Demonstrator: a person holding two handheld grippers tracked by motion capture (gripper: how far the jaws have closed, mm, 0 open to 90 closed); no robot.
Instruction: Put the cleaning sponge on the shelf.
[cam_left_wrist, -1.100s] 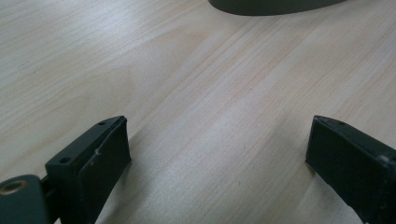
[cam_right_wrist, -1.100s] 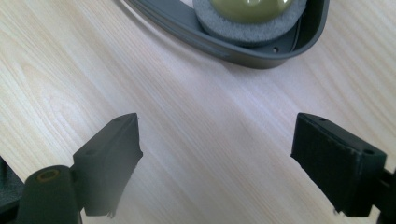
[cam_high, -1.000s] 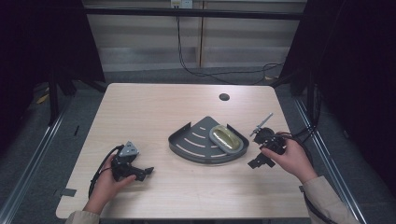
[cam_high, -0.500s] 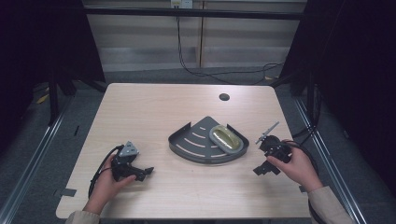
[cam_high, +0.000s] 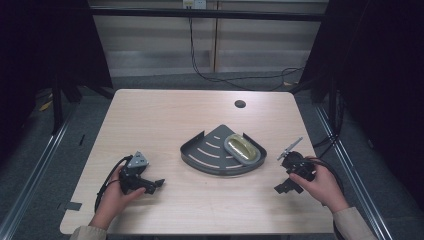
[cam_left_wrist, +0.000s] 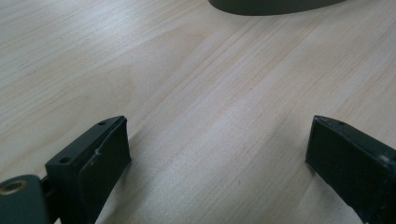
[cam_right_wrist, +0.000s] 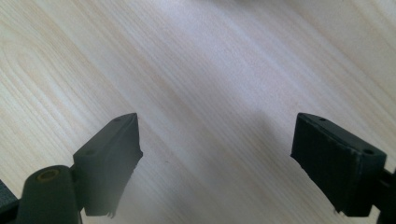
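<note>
Desk (cam_high: 165, 115) of pale wood under my two hand-held grippers. I see a dark fan-shaped tray (cam_high: 210, 155) at its middle, holding what may be a yellowish sponge (cam_high: 241, 148). Left gripper (cam_high: 155, 184) and right gripper (cam_high: 280, 188) rest either side, fingers wide, empty.

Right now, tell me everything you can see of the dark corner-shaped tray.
The tray is dark grey, fan-shaped like a quarter circle, with a low raised rim and curved slots in its floor; it looks like metal or plastic. It lies flat near the middle of the wooden table. A yellowish oval object rests in its right part. Neither gripper touches it.
</note>
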